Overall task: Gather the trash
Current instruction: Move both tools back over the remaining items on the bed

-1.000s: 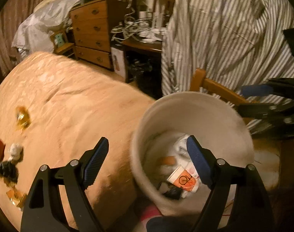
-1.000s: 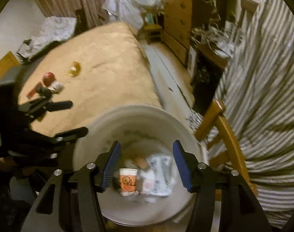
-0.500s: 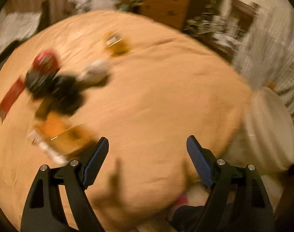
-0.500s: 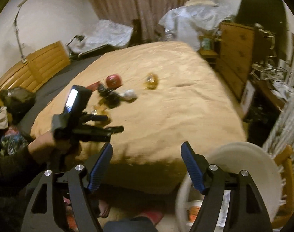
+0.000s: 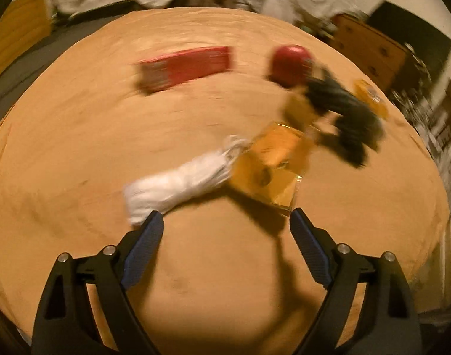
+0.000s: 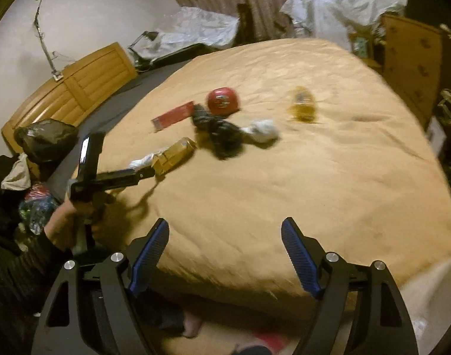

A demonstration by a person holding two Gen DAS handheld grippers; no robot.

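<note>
While both grippers' jaws are opening empty, the white tissue [image 5: 178, 186] lies lengthwise toward the yellow wrapper [image 5: 269, 168].

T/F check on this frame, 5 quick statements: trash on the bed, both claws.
1. The left claw grips the white wad. False: its jaws are opening with nothing between them; the wad lies just ahead of the left finger.
2. A red flat packet lies on the bedspread. True.
3. The right claw holds the round red item. False: it is empty, jaws opening, and that item sits far ahead on the bed.
4. The yellow-brown box lies beside the white wad. True.
5. The black crumpled piece sits alone at the bed's far edge. False: it is mid-bed, among the other trash.
</note>
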